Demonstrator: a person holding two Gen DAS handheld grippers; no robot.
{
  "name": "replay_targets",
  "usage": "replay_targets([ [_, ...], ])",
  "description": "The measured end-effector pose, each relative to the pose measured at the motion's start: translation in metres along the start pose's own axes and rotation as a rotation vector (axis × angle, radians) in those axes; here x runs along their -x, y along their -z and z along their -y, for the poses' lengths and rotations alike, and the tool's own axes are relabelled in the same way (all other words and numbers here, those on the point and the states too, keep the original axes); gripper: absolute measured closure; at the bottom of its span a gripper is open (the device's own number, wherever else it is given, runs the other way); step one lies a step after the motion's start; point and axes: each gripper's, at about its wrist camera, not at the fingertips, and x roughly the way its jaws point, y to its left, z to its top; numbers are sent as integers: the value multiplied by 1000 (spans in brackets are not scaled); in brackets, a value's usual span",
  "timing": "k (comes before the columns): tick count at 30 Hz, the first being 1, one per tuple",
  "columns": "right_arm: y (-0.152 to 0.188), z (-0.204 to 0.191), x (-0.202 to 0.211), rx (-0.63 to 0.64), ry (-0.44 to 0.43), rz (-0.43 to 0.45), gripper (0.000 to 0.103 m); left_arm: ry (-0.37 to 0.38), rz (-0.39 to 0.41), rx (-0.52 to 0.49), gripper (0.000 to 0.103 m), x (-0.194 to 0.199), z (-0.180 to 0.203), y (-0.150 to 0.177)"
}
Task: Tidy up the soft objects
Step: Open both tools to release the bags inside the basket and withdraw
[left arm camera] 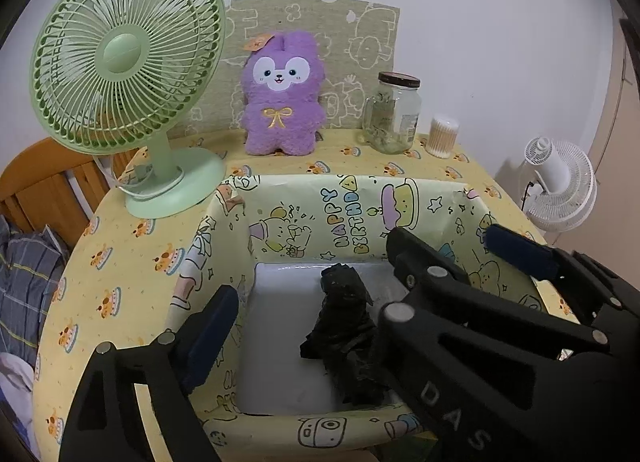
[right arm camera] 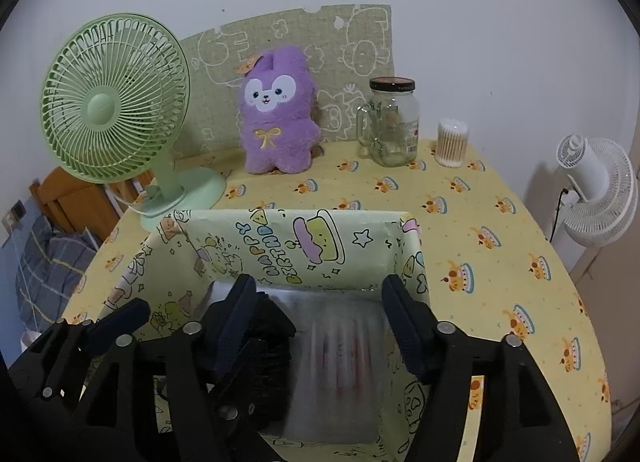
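- Far left, past the desk edge, a wooden bed frame [left arm camera: 44, 178] shows with a blue plaid blanket [left arm camera: 28, 278] bunched beside it.
- On the desk's [right arm camera: 480, 198] left rear corner stands a green fan [left arm camera: 124, 54], upright on its round base, facing forward.
- The left gripper [left arm camera: 358, 290] hangs over the open box [left arm camera: 224, 222], a birthday-print box sitting near the front of the desk; its fingers stand wide apart with nothing between them, one near the box's left wall, the other toward the right wall.
- Inside the box, on its pale floor, lies a crumpled black soft object [left arm camera: 344, 326], running from the middle toward the front wall, just below the left gripper's span.
- Behind the box, a purple plush rabbit [left arm camera: 282, 94] stands upright against a green patterned board [left arm camera: 360, 26] that leans on the wall.
- The right gripper [right arm camera: 320, 322] is over the same box, its fingers also spread apart and holding nothing; beneath them the box floor looks blurred, with faint red streaks I cannot make out.
- Right of the plush, a lidded glass jar [right arm camera: 392, 122] stands, and just beside it a small tub of cotton swabs [right arm camera: 452, 142].
- Off the desk at far right, a white fan [right arm camera: 600, 190] stands near the wall.
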Motion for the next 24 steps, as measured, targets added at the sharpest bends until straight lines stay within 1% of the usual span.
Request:
replay_targets([
  [1,0,0,1,-1,4,4,22,5,0,1,12,1,0,0],
  [4,-1,1,6,-9,-9,10,20,4,4,7,9,3,0,-1],
  [13,-3,2,27,-19,2,34,10,-6,40,0,5,21,4,-3],
  [16,-5,1,33,-11,8,30,9,-19,54,-1,2,27,5,-4],
  [19,-5,1,40,-2,33,29,8,-27,63,-3,2,34,6,-4],
  [24,-6,1,54,-1,29,48,8,-20,80,-2,2,47,9,-4],
])
